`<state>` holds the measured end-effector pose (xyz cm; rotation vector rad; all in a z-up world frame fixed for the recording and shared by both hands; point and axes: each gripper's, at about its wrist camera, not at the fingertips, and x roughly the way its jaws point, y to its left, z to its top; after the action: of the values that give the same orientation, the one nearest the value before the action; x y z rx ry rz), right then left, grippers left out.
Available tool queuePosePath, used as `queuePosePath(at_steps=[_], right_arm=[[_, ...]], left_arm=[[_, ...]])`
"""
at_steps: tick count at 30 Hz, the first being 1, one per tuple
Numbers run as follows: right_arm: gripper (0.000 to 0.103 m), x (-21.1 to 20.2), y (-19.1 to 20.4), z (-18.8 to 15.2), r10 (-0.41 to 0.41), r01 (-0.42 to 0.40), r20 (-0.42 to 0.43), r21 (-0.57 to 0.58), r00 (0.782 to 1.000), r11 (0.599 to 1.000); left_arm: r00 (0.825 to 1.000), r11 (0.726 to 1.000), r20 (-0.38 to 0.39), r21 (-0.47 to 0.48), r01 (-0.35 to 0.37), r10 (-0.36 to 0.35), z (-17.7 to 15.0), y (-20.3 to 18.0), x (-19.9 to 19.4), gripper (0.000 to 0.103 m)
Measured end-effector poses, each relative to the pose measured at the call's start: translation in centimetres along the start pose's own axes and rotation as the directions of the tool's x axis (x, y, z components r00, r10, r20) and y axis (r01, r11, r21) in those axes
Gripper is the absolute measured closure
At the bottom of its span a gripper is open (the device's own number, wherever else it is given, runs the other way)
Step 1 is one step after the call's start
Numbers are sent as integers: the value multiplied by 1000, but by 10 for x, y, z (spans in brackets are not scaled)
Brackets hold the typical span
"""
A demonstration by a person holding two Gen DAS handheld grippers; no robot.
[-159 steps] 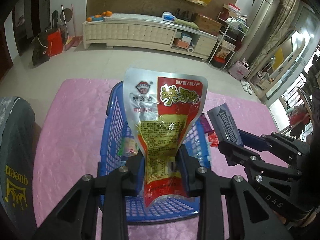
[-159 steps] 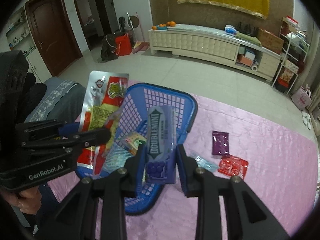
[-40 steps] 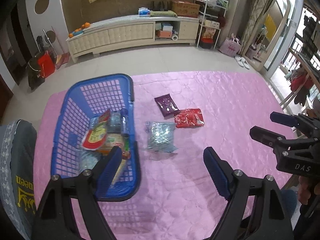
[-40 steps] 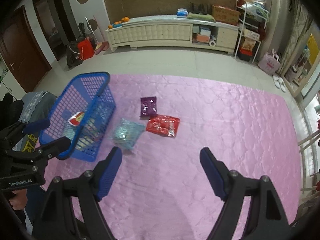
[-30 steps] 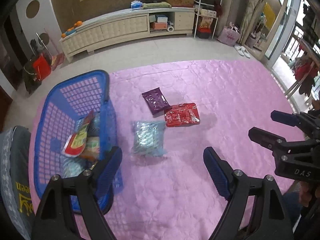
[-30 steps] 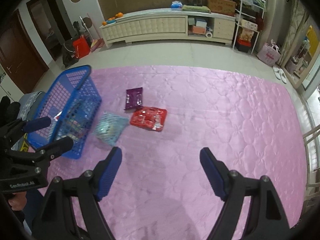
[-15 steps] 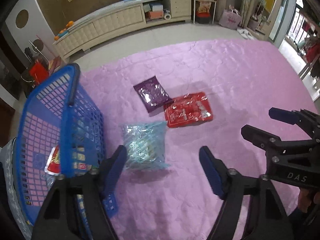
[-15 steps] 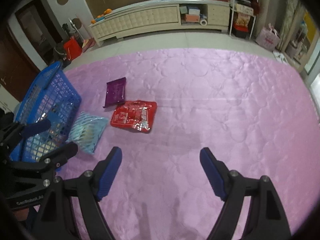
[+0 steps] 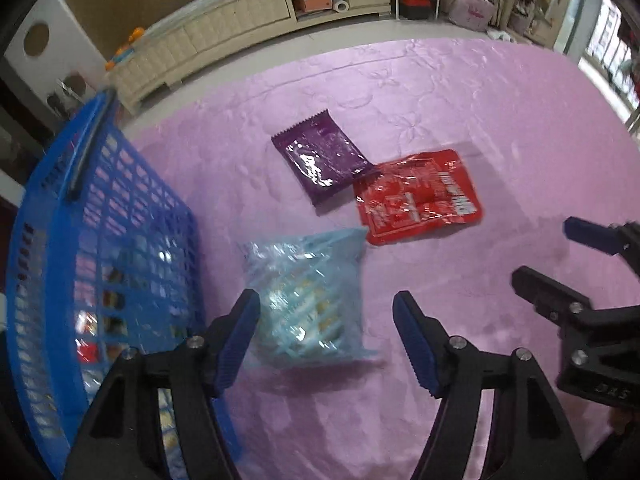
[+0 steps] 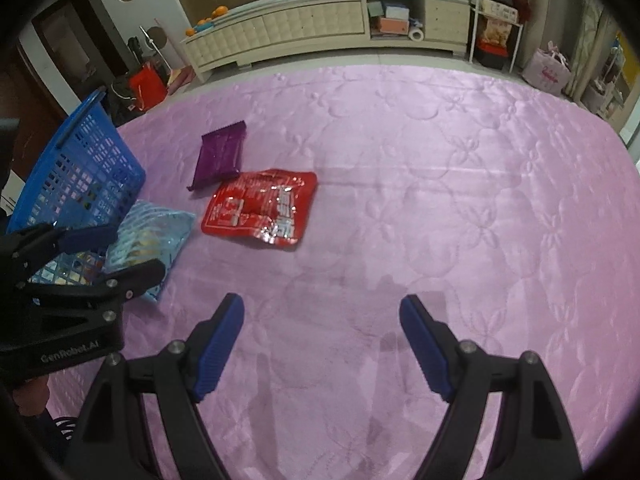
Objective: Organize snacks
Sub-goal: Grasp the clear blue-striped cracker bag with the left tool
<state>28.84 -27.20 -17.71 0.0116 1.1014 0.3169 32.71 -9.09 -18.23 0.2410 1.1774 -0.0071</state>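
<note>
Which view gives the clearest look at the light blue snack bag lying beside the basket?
The left wrist view: the light blue snack bag lies whole just ahead of the open left tongs, beside the blue basket. In the right wrist view the bag sits at the left edge, partly hidden behind the left tongs.

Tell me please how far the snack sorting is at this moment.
Several snacks already lie in the blue basket. Nothing is in hand: the left gripper and right gripper are both open. Three remain on the pink cloth: light blue bag, purple packet, red packet.
</note>
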Motion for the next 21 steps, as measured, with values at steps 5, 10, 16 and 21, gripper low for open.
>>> queuePosePath(at_steps=[5,10,16,21], right_arm=[[19,0,1,-2,10,-10,3,3,1000,1000],[19,-3,0,-2,6,-7,18,12,1000,1000],[19,-1,-2,-2,4,-4,7,22,1000,1000],[19,1,0,-1,4,-4,12,15,1000,1000]], left_arm=[[1000,1000,-23,-18,-19,19,2,6,13,35],[999,999,-51,-36,-8,7,4,9,31,35],[997,993,-65,-119,24,-31,3,16,34,42],[995,988,-43,-130,83,-90,-8,20,28,47]])
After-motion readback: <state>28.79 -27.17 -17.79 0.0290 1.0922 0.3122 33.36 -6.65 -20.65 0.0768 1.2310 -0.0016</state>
